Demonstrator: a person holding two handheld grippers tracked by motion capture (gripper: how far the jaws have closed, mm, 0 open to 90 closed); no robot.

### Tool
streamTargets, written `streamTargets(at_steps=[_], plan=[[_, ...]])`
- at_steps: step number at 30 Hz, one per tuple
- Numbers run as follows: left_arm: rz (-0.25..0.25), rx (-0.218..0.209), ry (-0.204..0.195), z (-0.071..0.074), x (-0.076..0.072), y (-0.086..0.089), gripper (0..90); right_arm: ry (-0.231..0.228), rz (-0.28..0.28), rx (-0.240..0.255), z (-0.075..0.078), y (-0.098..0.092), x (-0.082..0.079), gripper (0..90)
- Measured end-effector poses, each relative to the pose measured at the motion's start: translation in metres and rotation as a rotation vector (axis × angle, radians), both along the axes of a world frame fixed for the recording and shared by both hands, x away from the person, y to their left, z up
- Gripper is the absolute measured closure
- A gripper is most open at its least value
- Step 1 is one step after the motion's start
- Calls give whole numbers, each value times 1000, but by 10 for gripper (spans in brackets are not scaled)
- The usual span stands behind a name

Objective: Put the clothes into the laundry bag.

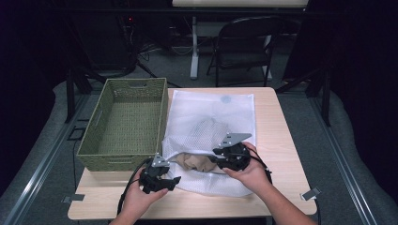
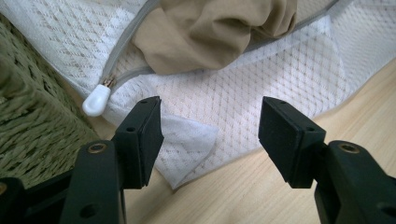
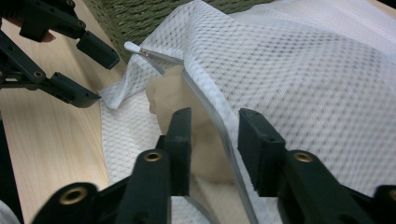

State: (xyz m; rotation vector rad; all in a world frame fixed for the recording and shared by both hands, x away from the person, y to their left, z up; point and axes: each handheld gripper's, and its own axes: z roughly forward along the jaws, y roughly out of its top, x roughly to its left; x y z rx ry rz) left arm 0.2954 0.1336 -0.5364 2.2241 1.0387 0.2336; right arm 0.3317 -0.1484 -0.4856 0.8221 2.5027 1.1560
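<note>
**Mesh bag open, garment half in**

My left gripper (image 2: 210, 135) fingers stand apart, nothing held, straddling the mesh bag (image 2: 261, 88) corner to pin it. My right gripper (image 3: 215, 149) fingers gape around the zipper edge (image 3: 224, 135), tan garment (image 3: 205, 140) just beyond, ready for stuffing.

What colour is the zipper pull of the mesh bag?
White; the zipper pull shows best in the left gripper view, beside the tan cloth.
</note>
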Motion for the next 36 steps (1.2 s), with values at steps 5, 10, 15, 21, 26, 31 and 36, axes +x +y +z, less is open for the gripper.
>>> streamTargets(at_steps=[5, 10, 15, 21, 26, 31, 36], plan=[[-9, -40, 19, 0, 3, 5, 393, -50, -86, -14, -8, -15, -20, 523], [-2, -47, 5, 2, 4, 7, 384, -64, -151, -28, -19, -32, -34, 469], [-2, -46, -9, 5, 5, 8, 374, -48, -192, -31, -27, -45, -40, 402], [4, -62, -20, 5, 6, 8, 371, -57, -240, -24, -30, -56, -45, 369], [-6, -47, -33, 6, 6, 7, 359, -64, -282, -30, -34, -65, -49, 364], [-21, -30, -27, 7, 7, 0, 356, -68, -311, -4, -36, -75, -53, 432], [-4, -15, -21, 11, 8, -2, 381, -34, -336, 30, -35, -82, -54, 517]])
